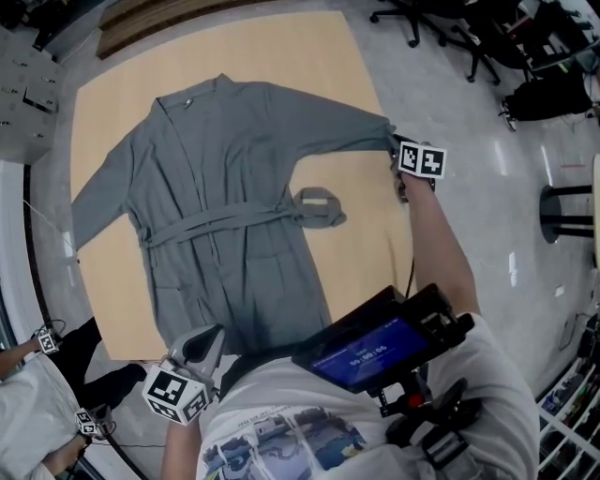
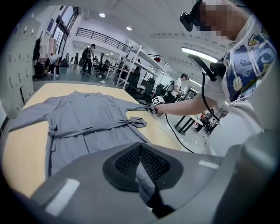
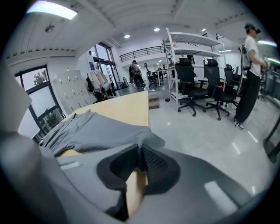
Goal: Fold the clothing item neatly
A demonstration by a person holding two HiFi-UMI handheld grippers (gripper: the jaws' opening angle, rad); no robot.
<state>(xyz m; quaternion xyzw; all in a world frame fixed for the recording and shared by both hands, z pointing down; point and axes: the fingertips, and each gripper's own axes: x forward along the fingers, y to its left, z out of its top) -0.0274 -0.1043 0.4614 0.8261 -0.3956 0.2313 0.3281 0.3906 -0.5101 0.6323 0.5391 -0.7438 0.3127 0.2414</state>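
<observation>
The grey robe (image 1: 225,187) is laid out flat on the wooden table (image 1: 319,56), stretching away ahead of both pairs of jaws. Its bottom hem (image 2: 142,175) is pinched between the fully closed jaws of the left gripper (image 2: 141,153). Its sleeve cuff (image 3: 146,138) is clamped between the nearly closed jaws of the right gripper (image 3: 141,154).

Bright, even light from ceiling strips (image 3: 49,9) — the robe (image 1: 225,187) casts barely any shadow. Glare spots dot the polished floor (image 1: 487,187) at right. My gripper views bow at the edges — dark corners, near foreground soft.
</observation>
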